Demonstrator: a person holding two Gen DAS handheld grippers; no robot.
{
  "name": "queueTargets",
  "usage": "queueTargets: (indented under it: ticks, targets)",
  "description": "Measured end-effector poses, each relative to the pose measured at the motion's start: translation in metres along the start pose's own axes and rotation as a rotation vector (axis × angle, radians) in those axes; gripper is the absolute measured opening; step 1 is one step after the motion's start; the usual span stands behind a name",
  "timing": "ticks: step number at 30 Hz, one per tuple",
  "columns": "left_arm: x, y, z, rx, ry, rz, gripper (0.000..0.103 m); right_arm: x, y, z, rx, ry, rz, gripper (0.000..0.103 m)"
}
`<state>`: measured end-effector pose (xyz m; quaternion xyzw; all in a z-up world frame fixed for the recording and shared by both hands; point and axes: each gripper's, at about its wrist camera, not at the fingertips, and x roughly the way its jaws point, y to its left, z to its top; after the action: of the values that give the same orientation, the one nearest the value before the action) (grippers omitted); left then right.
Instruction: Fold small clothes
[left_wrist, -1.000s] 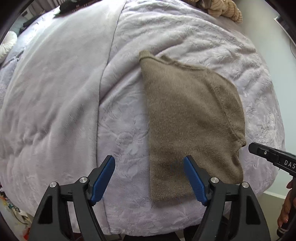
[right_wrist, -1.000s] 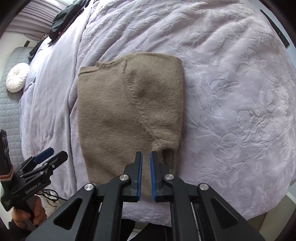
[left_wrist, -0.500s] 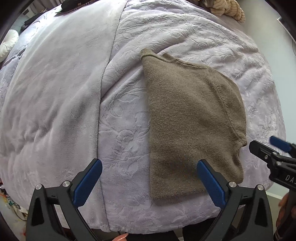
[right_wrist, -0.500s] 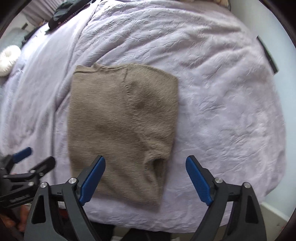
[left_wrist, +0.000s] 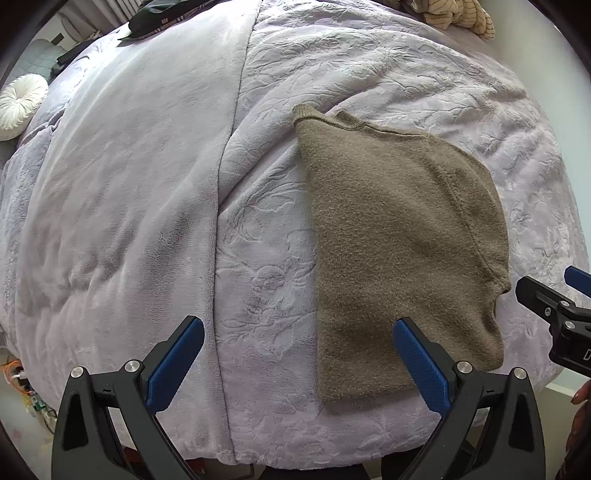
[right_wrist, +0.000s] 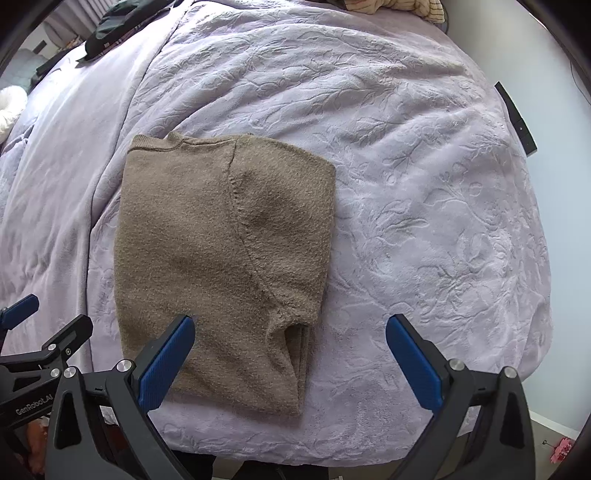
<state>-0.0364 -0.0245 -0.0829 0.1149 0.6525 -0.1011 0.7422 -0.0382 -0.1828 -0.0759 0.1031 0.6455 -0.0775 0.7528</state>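
Brown knit: in the left wrist view a folded sweater (left_wrist: 402, 240) lies flat on a lilac embossed blanket (left_wrist: 258, 229) covering the bed, right of centre and toward the near edge. The left gripper (left_wrist: 299, 363) hangs above the near edge with its blue-padded fingers spread wide and nothing between them; the right-hand pad overlaps the sweater's near hem. The right gripper (left_wrist: 557, 302) shows at the right edge, just beside the sweater. A white round cushion (left_wrist: 20, 105) sits far left.

In the right wrist view the sweater (right_wrist: 221, 266) lies left of centre, its sleeve tucked under on the right. The right gripper (right_wrist: 290, 358) is spread wide and empty above the sweater's near right corner. The left gripper (right_wrist: 40, 332) shows at the left edge.
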Motion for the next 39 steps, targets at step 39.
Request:
queueTargets:
  ticks: [39]
  targets:
    - [0.0048,0.0038,-0.0042,-0.010,0.022,0.041,0.103,0.0044,0.0022,-0.0044,0.003,0.022,0.015,0.103]
